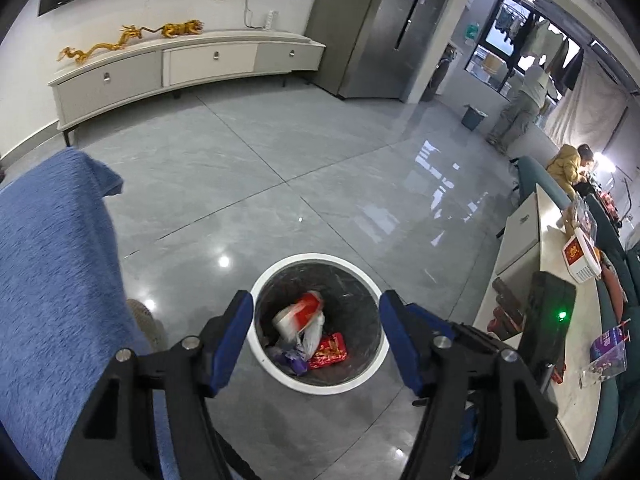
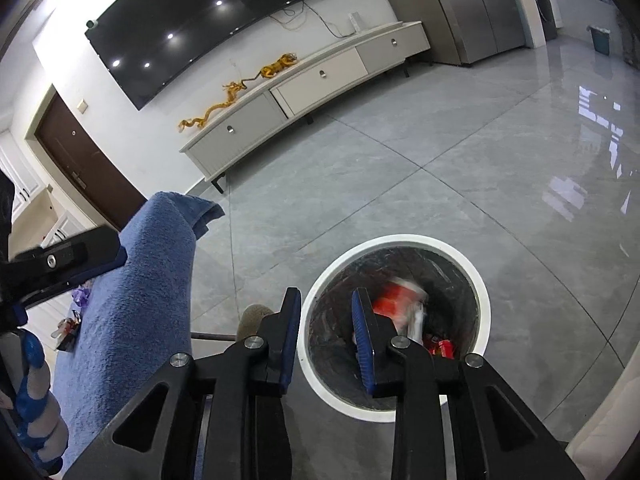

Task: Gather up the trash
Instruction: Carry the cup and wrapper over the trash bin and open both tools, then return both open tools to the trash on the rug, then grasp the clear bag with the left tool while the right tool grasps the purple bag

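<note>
A round trash bin with a white rim (image 1: 320,258) stands on the grey tiled floor, also in the right wrist view (image 2: 400,240). Inside lie a red and white wrapper (image 1: 298,314), blurred as if moving, a red packet (image 1: 330,352) and purple scraps (image 1: 294,360). The red and white wrapper (image 2: 400,300) is blurred in the right wrist view too. My left gripper (image 1: 316,332) is open and empty above the bin. My right gripper (image 2: 326,328) is open and empty over the bin's left rim.
A blue towel (image 1: 52,280) drapes over something at the left, also in the right wrist view (image 2: 140,300). A white table (image 1: 568,352) with boxes and wrappers stands at the right. A TV cabinet (image 1: 180,68) lines the far wall. People are at the far right.
</note>
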### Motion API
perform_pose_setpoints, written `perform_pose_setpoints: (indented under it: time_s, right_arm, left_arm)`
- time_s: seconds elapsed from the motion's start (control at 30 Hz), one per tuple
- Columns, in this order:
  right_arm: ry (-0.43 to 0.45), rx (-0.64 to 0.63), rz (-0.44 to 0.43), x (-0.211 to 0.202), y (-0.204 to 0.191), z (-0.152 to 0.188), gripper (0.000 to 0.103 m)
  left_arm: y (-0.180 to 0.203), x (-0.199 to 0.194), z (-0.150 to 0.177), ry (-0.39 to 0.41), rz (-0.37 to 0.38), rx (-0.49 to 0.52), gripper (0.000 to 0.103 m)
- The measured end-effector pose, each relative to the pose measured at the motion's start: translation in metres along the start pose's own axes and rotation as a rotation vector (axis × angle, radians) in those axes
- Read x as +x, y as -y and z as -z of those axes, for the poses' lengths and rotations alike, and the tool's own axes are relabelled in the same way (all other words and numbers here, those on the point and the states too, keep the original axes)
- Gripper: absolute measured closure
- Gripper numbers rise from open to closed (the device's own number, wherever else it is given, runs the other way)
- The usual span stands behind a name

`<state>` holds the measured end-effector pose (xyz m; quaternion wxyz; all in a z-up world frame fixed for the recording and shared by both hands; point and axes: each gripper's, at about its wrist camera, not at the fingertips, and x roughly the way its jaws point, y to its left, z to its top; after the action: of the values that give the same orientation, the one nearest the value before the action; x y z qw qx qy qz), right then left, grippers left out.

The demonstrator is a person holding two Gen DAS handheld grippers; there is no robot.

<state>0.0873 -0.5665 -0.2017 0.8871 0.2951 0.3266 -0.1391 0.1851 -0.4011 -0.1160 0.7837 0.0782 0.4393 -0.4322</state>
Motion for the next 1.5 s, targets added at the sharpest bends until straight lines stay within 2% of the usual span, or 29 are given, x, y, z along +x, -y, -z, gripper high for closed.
perform_pose_setpoints:
  time_s: [0.43,0.6,0.8,1.03,1.27,1.5]
  right_arm:
    - [0.096,-0.114,-0.043,-0.071,-0.059,0.005,0.073]
    - [0.134,-0.180,-0.072,-0.102,-0.097,0.008,0.071]
    - [0.147,-0.253,-0.124,-0.121,-0.142,0.012,0.070]
    - [0.122,-0.342,-0.182,-0.120,-0.189,0.021,0.070]
    - [0.075,-0.394,-0.227,-0.098,-0.218,0.025,0.070]
    - [-0.008,-0.464,-0.273,-0.053,-0.257,0.028,0.070]
  left_arm:
    - [-0.048,-0.102,0.050,0.114,-0.136,-0.025,0.039]
    - [-0.083,-0.148,0.081,0.157,-0.168,-0.076,0.039]
    - [-0.130,-0.203,0.115,0.222,-0.218,-0.141,0.039]
    - [-0.191,-0.246,0.141,0.269,-0.272,-0.252,0.039]
    - [-0.243,-0.261,0.160,0.280,-0.311,-0.362,0.039]
    - [-0.301,-0.250,0.142,0.274,-0.363,-0.414,0.040]
